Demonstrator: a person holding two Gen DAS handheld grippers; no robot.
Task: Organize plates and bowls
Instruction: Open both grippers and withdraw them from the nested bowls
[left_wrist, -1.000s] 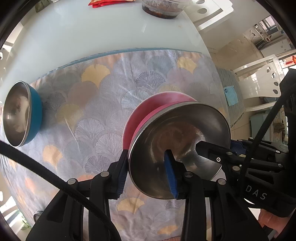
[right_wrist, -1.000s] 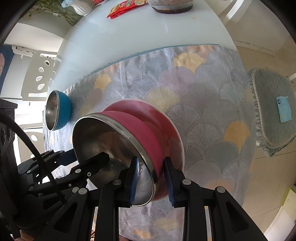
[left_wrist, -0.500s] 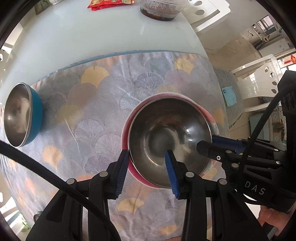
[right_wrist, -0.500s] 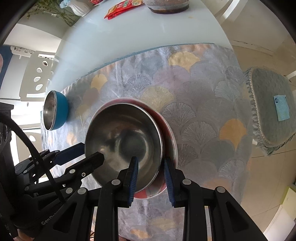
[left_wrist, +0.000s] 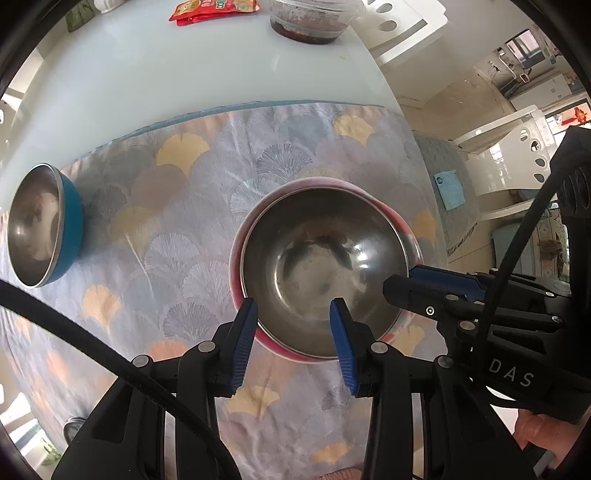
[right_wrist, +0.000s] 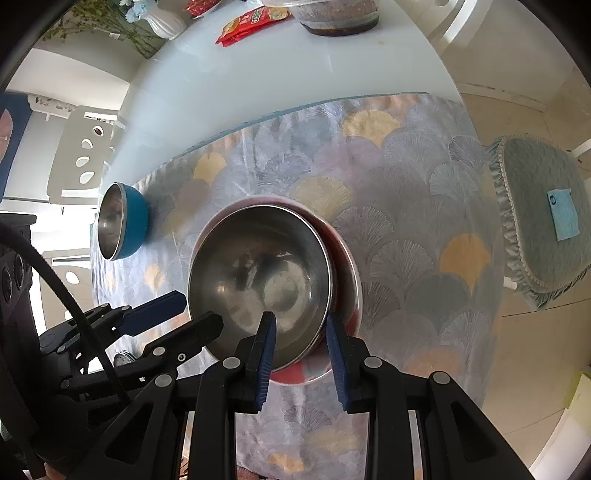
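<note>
A pink bowl (left_wrist: 325, 266) with a steel inside rests level in a pink plate (left_wrist: 397, 218) on the patterned cloth. My left gripper (left_wrist: 293, 308) is shut on the bowl's near rim, one pad outside and one inside. In the same view my right gripper (left_wrist: 400, 278) clamps the right rim. The right wrist view shows the bowl (right_wrist: 258, 280) on the plate (right_wrist: 349, 280), my right gripper (right_wrist: 299, 319) shut on the rim, and my left gripper (right_wrist: 201, 308) at the bowl's left rim. A blue bowl (left_wrist: 70, 221) (right_wrist: 135, 221) stands apart at the cloth's left edge.
The fan-patterned cloth (left_wrist: 184, 240) covers the near part of a white table (left_wrist: 184, 74). A red snack packet (right_wrist: 251, 24), a food container (right_wrist: 340, 18) and a vase (right_wrist: 162, 20) stand at the far side. A cushioned chair (right_wrist: 539, 221) is off the right edge.
The pink bowl was tilted and raised over the plate; it has come down level into the plate. Both grippers stay on its rim.
</note>
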